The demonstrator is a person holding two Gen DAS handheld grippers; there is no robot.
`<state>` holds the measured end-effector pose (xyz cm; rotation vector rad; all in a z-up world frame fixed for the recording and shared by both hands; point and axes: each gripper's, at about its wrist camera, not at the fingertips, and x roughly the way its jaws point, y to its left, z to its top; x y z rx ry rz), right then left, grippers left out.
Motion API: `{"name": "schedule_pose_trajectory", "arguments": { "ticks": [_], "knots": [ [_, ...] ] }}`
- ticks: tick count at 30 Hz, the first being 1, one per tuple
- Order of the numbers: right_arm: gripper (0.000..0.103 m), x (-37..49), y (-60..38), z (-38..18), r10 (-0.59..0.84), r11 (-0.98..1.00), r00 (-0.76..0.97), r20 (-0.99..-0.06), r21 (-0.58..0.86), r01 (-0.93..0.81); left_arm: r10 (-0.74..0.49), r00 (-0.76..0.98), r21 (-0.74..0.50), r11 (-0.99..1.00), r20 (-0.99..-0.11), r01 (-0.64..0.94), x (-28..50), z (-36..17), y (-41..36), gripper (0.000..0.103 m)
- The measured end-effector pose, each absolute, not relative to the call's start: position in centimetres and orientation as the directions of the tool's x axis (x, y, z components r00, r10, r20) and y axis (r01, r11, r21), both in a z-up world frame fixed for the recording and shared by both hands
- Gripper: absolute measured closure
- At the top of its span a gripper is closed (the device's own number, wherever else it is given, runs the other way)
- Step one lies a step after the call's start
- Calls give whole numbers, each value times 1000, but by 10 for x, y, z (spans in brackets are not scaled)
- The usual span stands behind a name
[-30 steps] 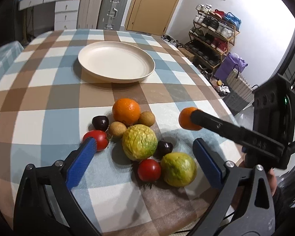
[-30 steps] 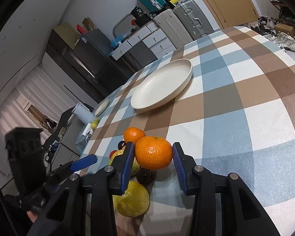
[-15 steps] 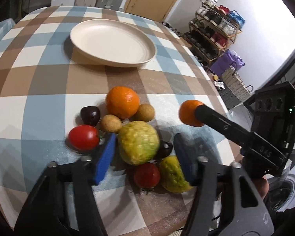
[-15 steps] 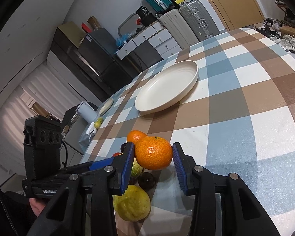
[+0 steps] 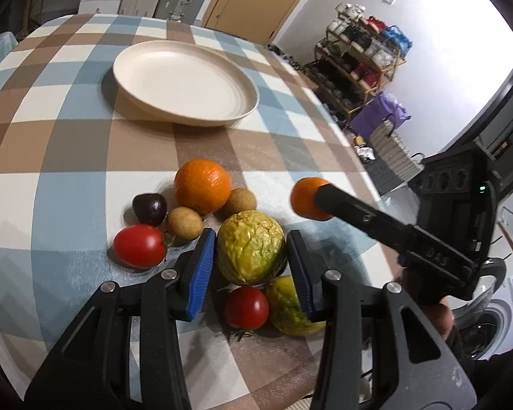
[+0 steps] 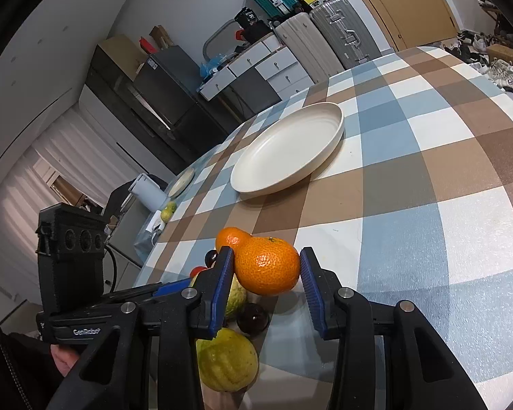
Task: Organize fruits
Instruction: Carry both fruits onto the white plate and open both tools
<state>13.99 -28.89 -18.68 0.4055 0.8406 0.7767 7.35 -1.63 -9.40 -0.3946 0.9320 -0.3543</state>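
Note:
A pile of fruit lies on the checked tablecloth near the front edge. My left gripper (image 5: 250, 266) is shut on a wrinkled yellow-green fruit (image 5: 250, 246) in the pile's middle. Around it lie a big orange (image 5: 202, 185), two red tomatoes (image 5: 139, 246), a dark plum (image 5: 149, 207), small brown fruits (image 5: 184, 222) and another yellow-green fruit (image 5: 287, 307). My right gripper (image 6: 266, 283) is shut on a mandarin (image 6: 267, 270) and holds it above the table beside the pile; it also shows in the left wrist view (image 5: 306, 198). The cream plate (image 5: 184, 82) stands empty further back.
The table's right edge (image 5: 366, 171) runs close to the pile, with a shoe rack (image 5: 366, 58) beyond it. A small dish and a white bottle (image 6: 147, 191) stand at the table's far left. Suitcases and drawers line the back wall.
My left gripper has moved forward over the pile and closed from wide open onto the wrinkled yellow-green fruit. My right gripper still holds the mandarin in about the same place.

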Motion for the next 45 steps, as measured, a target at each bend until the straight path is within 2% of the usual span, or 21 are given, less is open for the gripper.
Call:
{"name": "schedule_pose_trajectory", "arguments": {
  "ticks": [11,18,23,27,34,45],
  "knots": [
    [63,160,-281,-170,766,643,420,-487,602,-474,-468,641,-501,853,-608,148,101,-40,19,63],
    [63,207,-269,-134,792,611,415,-448,588,-530,-457,680,-516,846,-573,133,166,-2,55,63],
    [63,255,-256,-119,815,579,388,-430,604,-548,-452,678,-524,844,-580,113,224,5,74,63],
    [63,298,-239,-117,819,573,364,-443,605,-553,-438,665,-510,854,-605,99,269,-4,82,63],
    [63,360,-210,-142,818,572,309,-485,637,-516,-444,614,-509,857,-653,78,324,-50,85,63],
    [63,406,-195,-186,770,634,293,-566,633,-444,-437,580,-496,866,-687,65,369,-92,85,63]
  ]
}}
